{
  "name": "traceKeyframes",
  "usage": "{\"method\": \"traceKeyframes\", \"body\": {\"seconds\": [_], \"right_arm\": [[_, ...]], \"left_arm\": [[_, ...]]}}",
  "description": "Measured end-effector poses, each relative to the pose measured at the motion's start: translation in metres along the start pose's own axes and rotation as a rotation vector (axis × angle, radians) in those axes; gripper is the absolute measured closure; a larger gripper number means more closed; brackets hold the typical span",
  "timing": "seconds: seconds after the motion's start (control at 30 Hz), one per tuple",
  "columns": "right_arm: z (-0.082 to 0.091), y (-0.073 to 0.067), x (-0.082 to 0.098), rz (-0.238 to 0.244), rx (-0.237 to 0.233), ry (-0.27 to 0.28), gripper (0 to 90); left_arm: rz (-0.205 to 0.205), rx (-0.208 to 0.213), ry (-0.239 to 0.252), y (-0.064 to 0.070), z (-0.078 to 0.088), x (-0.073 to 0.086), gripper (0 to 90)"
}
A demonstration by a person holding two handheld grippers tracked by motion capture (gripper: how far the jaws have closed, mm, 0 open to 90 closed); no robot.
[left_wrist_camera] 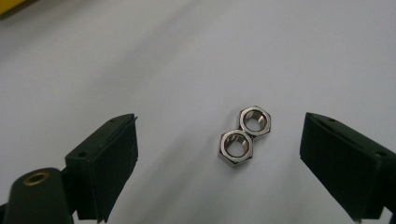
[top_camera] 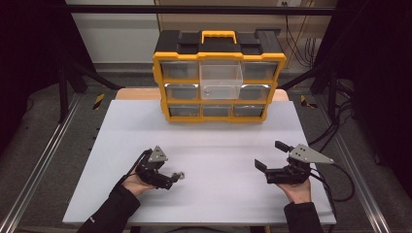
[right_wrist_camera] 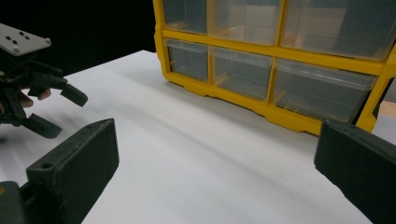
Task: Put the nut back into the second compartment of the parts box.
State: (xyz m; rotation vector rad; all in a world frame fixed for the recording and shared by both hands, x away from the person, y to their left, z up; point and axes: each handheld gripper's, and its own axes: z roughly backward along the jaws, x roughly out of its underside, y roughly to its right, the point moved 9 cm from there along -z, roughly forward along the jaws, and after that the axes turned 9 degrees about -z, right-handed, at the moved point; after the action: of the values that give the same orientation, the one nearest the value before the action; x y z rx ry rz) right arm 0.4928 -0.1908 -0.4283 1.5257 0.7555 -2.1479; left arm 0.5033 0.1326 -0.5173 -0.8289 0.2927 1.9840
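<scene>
Nuts [left_wrist_camera: 245,135], two touching, lie between the left tool's [left_wrist_camera: 219,154] wide-open, empty jaws; right tool [right_wrist_camera: 215,163] likewise open.

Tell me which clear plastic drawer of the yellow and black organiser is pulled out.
The top-row middle drawer of the yellow and black organiser: it juts forward, while the other drawers sit flush.

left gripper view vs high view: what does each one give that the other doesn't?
Left gripper view alone: two hex nuts as separate pieces, touching side by side on the white table between open jaws. High view alone: the yellow drawer organizer with one clear drawer pulled out, and the right gripper, open. Shared: the left gripper and white table.
</scene>
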Motion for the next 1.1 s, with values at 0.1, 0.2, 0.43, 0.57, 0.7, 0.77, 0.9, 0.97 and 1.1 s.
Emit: {"method": "traceKeyframes", "body": {"seconds": [0.1,0.2,0.43,0.57,0.7,0.77,0.9,0.97,1.1], "right_arm": [[0.000,0.000,0.000,-0.001,-0.001,-0.002,0.4],[0.000,0.000,0.000,-0.002,-0.002,-0.001,0.4],[0.000,0.000,0.000,0.000,-0.004,0.000,0.4],[-0.001,-0.001,0.001,-0.003,-0.003,-0.003,0.4],[0.000,0.000,0.000,0.000,-0.003,-0.001,0.4],[0.000,0.000,0.000,0.000,-0.003,-0.002,0.4],[0.000,0.000,0.000,0.003,-0.004,-0.002,0.4],[0.000,0.000,0.000,0.002,-0.005,-0.002,0.4],[0.000,0.000,0.000,0.002,-0.005,-0.001,0.4]], "left_arm": [[0.003,0.009,-0.019,0.002,-0.005,0.003,14.6],[-0.003,0.021,-0.037,0.004,-0.008,0.006,19.0],[-0.014,0.047,-0.065,0.008,-0.013,0.010,33.0],[-0.015,0.056,-0.072,0.010,-0.016,0.010,41.8],[-0.010,0.073,-0.073,0.011,-0.015,0.010,50.4],[-0.011,0.079,-0.071,0.011,-0.015,0.010,53.4],[-0.013,0.091,-0.070,0.013,-0.015,0.010,58.3],[-0.015,0.092,-0.071,0.013,-0.015,0.010,59.3],[-0.023,0.091,-0.076,0.014,-0.015,0.010,61.0]]}}
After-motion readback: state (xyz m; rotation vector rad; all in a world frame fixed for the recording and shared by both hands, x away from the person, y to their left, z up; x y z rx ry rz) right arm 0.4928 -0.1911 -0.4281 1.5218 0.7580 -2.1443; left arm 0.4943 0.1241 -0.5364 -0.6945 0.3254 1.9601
